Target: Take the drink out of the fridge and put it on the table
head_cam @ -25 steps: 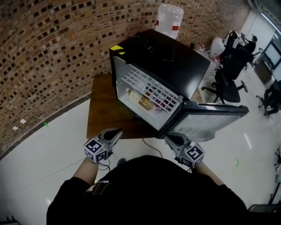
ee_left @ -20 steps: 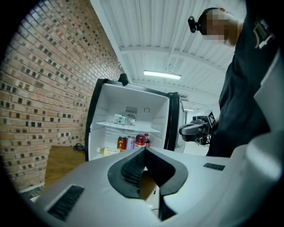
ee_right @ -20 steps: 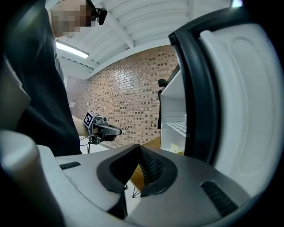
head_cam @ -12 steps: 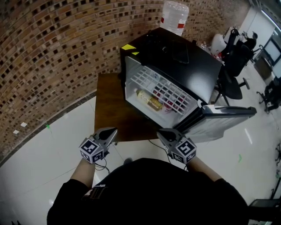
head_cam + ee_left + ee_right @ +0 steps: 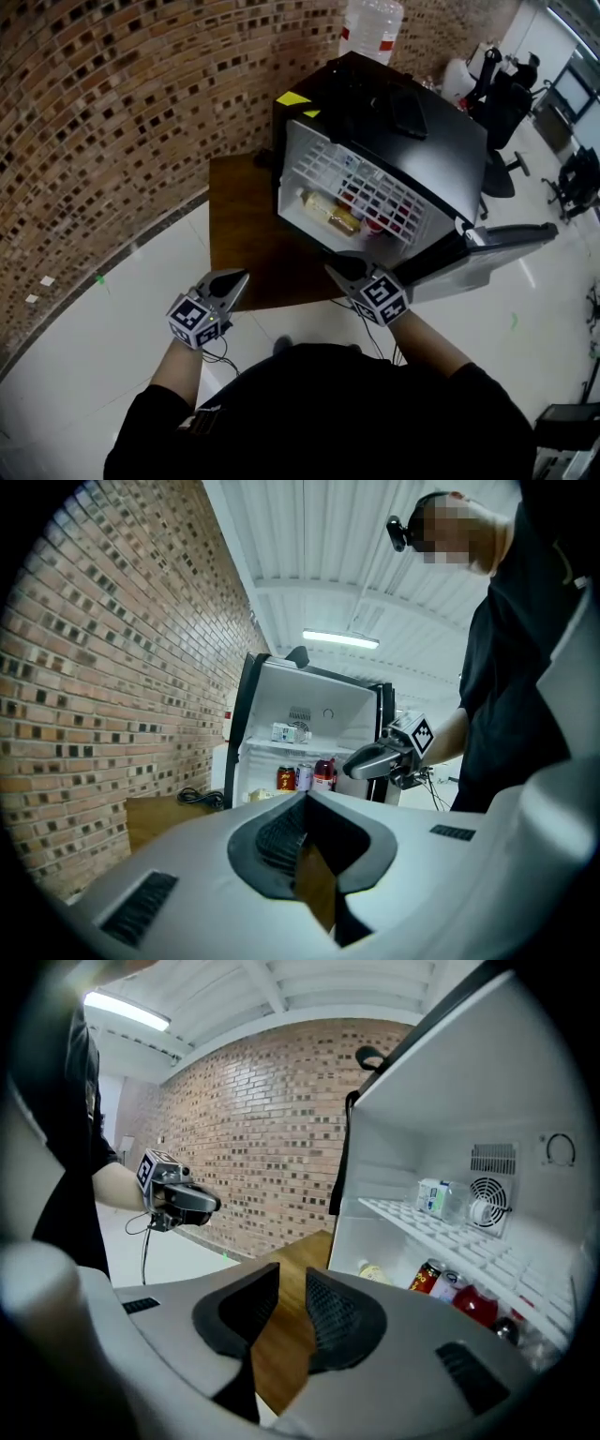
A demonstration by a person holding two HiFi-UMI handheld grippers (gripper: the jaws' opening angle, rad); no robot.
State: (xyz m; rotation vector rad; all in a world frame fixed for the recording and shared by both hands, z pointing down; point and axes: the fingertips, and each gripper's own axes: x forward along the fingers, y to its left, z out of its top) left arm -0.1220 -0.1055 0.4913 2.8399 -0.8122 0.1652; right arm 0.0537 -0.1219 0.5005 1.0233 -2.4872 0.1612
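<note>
The fridge stands open at the counter's right edge. The empty right claw is opening, likely for the drink. The left claw stays back, pressed together and empty.

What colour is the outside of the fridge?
The fridge is black outside, and the head view shows it best.

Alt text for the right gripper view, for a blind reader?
The right gripper is opening its jaws, nothing between them, above a wooden table beside an open fridge. Drink cans and a bottle sit below its wire shelf; the left gripper hovers at left.
</note>
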